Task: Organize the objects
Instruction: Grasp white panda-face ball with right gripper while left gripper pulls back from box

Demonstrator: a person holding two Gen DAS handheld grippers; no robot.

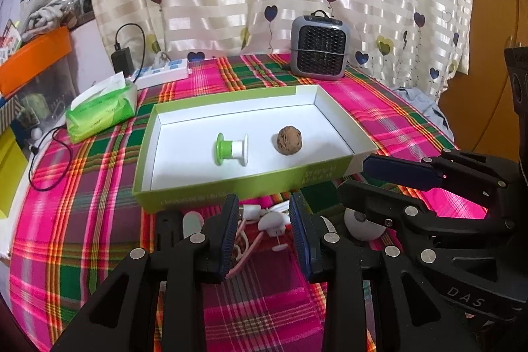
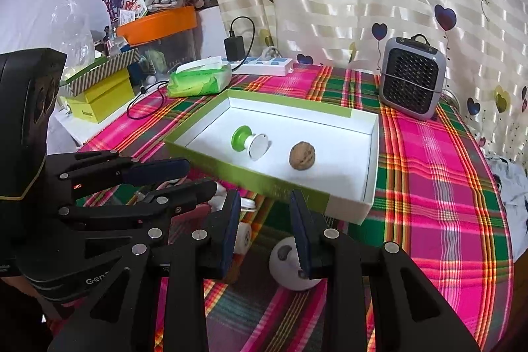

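A shallow green box (image 1: 231, 190) (image 2: 264, 183) with a white inside lies on the plaid tablecloth. It holds a green-and-white spool (image 1: 231, 149) (image 2: 250, 141) and a walnut (image 1: 289, 141) (image 2: 302, 155). My left gripper (image 1: 264, 210) (image 2: 171, 178) is open just in front of the box, over a pink cable with white plugs (image 1: 270, 221). My right gripper (image 2: 264, 207) (image 1: 366, 178) stands open beside it, touching nothing. A white ball with grey spots (image 2: 287, 269) (image 1: 359, 228) sits on the cloth, partly hidden behind the right gripper's finger.
A grey fan heater (image 1: 318, 47) (image 2: 411, 78) stands behind the box. At the back left are a green tissue pack (image 1: 102, 111) (image 2: 199, 81), a power strip (image 1: 161, 73) and a charger (image 2: 234, 47). Cluttered boxes fill the far left. The table edge curves down the right.
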